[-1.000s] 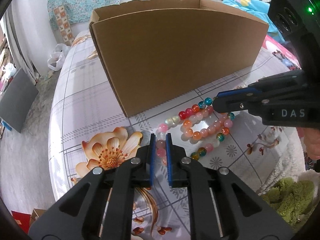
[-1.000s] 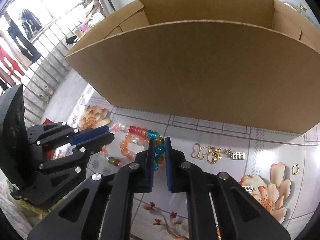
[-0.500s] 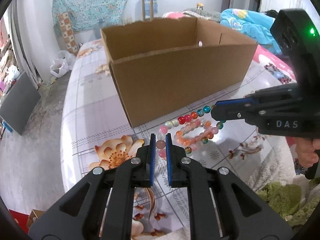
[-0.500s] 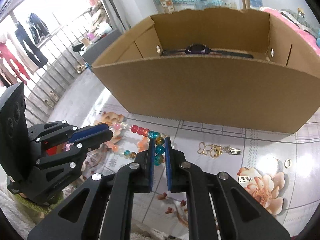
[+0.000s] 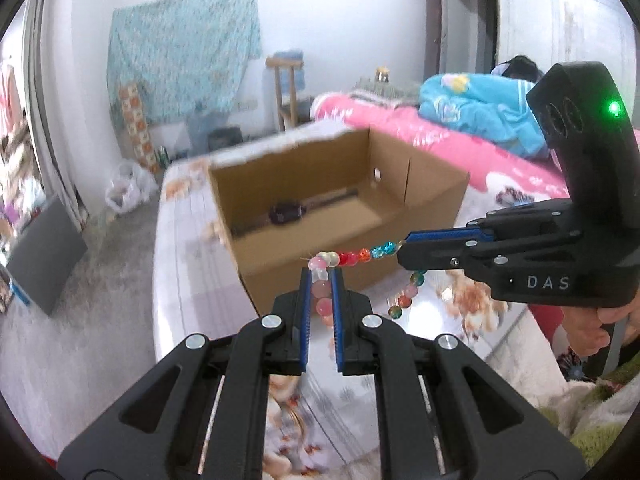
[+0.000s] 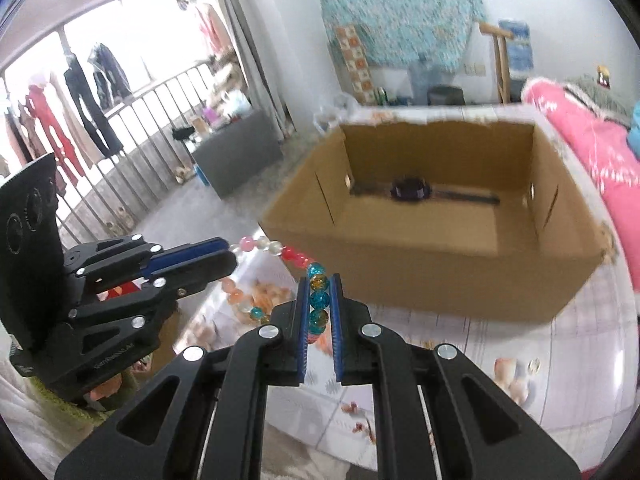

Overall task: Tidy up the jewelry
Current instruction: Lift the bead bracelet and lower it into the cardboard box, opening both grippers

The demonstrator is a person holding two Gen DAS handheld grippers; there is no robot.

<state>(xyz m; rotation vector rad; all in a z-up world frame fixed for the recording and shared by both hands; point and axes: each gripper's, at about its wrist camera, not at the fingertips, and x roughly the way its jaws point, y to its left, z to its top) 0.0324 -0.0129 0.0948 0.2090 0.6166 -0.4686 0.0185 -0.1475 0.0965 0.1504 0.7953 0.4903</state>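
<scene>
The left gripper (image 5: 320, 292), black with blue pads, is clamped on the pink and pale beads at one end of a long string of round glass beads (image 5: 352, 258). The right gripper (image 6: 320, 300), of the same make, is clamped on teal and amber beads further along that string. Between the two the strand runs taut and level in the air, pink through red and orange to teal, while a loose loop of beads hangs below it above the floral plastic tablecloth (image 6: 580, 340). At the right edge of the left wrist view a hand (image 5: 592, 328) grips the right gripper's handle. Beyond the strand stands an open brown cardboard box (image 6: 440, 272) on the table. On its floor by the far wall lies a dark wristwatch (image 6: 410, 191), strap stretched out flat.
</scene>
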